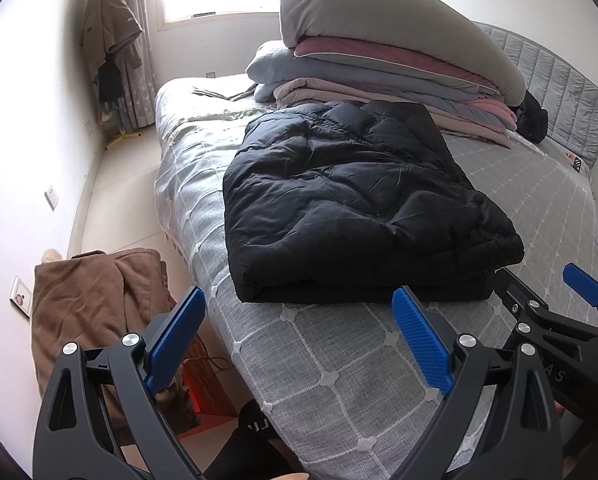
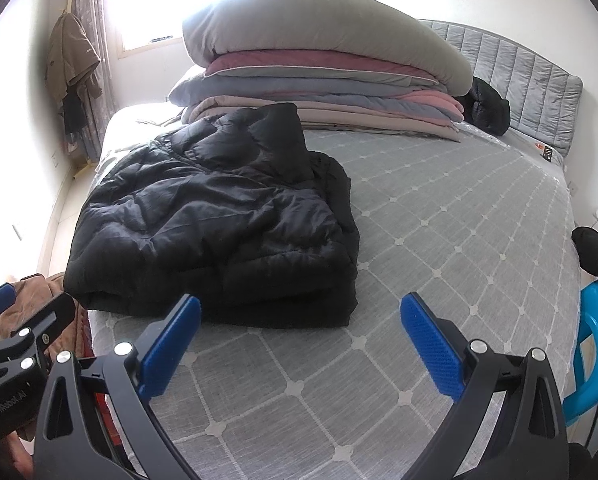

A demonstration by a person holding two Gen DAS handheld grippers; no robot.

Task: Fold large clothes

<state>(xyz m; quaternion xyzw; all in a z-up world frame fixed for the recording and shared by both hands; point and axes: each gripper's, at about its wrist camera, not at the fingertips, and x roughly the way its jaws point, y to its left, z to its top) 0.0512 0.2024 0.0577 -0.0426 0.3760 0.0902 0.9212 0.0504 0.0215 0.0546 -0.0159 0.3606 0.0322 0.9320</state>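
Left wrist view shows the left hand-held gripper (image 1: 299, 320) spread wide with nothing between its blue pads (image 1: 419, 344), hovering above the bed's (image 1: 339, 380) near edge. The right hand-held gripper (image 2: 301, 326) is equally wide and empty, poised over bare quilted cover just right of the garment. Ahead of both lies the black puffer jacket (image 1: 351, 204), apparently already doubled into a thick rectangle, its folded edge close to the near edge of the bed and nearer the bed's left side. Beyond it, toward the headboard (image 2: 531, 92), sits a stack of folded bedding (image 2: 319, 80). If another fold is intended, each gripper should probably bite the full thickness at a near corner, so no inner layer slips. Padded fabric springs back, so pressing the bundle flat afterwards would help. A brown coat (image 1: 99, 312) waits off the bed's left edge.
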